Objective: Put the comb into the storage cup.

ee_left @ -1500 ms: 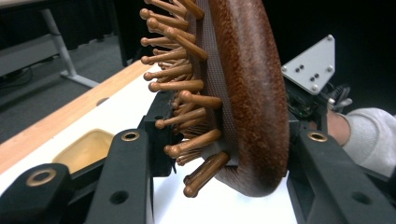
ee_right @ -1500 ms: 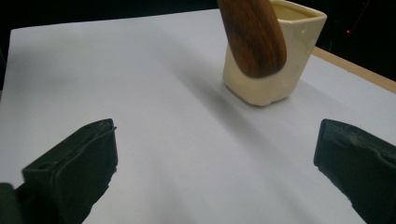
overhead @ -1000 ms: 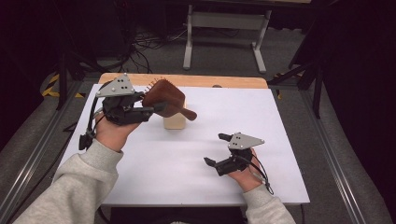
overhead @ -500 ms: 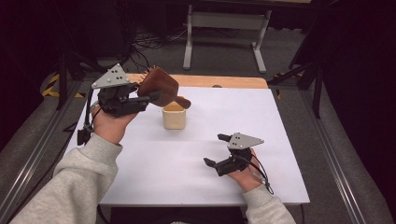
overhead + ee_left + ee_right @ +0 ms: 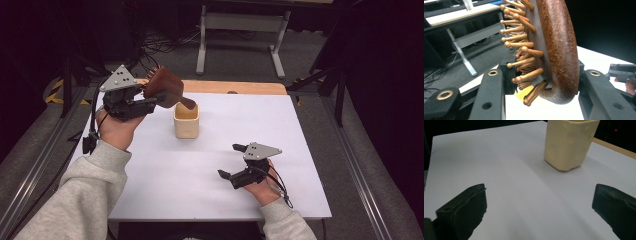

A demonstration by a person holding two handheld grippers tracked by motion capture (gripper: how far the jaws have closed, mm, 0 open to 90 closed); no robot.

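Upper left of the high view: left gripper [image 5: 152, 100] raised off the white table [image 5: 150, 175], clenched on a brown wooden hairbrush [image 5: 164, 87], jaws pressing its head from both sides, handle tip above the rim of a cream cup [image 5: 186, 120] at centre; lower right: right gripper [image 5: 232, 161] low over the table, released, jaws spread wide, nothing between.

A rectangular table [image 5: 165, 200] with a plain white top carried the scene; a strip of bare light wood [image 5: 235, 88] ran along its far edge. One thing stood directly on the white surface: a cream-coloured, squarish plastic cup [image 5: 186, 120], upright, open at the top, near the table's far middle.
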